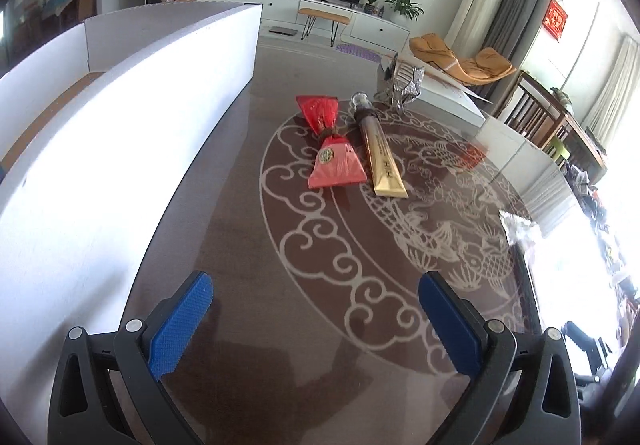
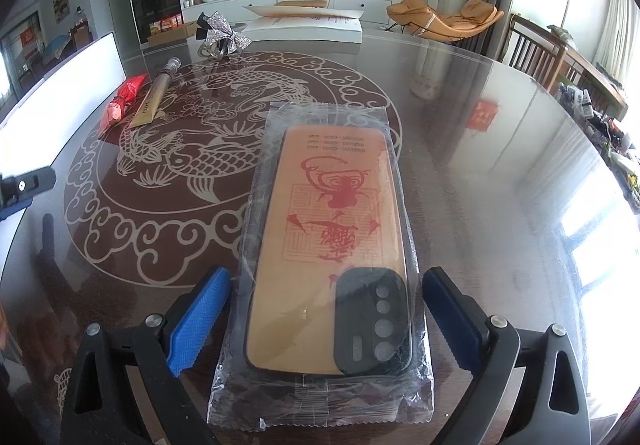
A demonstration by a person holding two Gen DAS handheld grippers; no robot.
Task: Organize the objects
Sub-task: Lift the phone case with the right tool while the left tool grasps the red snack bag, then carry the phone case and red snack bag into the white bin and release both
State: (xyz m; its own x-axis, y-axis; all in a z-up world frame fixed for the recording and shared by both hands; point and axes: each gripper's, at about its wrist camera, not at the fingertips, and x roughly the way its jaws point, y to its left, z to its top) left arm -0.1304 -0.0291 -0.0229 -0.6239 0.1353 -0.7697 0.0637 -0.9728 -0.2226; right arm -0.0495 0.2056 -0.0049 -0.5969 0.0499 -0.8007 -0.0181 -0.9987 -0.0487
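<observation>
A phone case in a clear plastic wrapper [image 2: 324, 265] lies flat on the glass-topped table, between the blue pads of my right gripper [image 2: 326, 309]. The jaws stand wide apart and do not touch the wrapper. My left gripper [image 1: 316, 313] is open and empty, low over the table. Ahead of it lie a red wrapped packet [image 1: 334, 149] and a gold tube [image 1: 380, 153], side by side. Both also show in the right wrist view, packet [image 2: 124, 99] and tube [image 2: 154, 97], at the far left. A white open box [image 1: 132, 93] stands left of the left gripper.
A silver bow ornament [image 2: 220, 33] stands at the table's far side, next to a flat white box [image 2: 304, 25]. The ornament also shows in the left wrist view [image 1: 404, 85]. Wooden chairs [image 2: 536, 49] stand at the right edge. The left gripper's body [image 2: 28, 185] shows at the left.
</observation>
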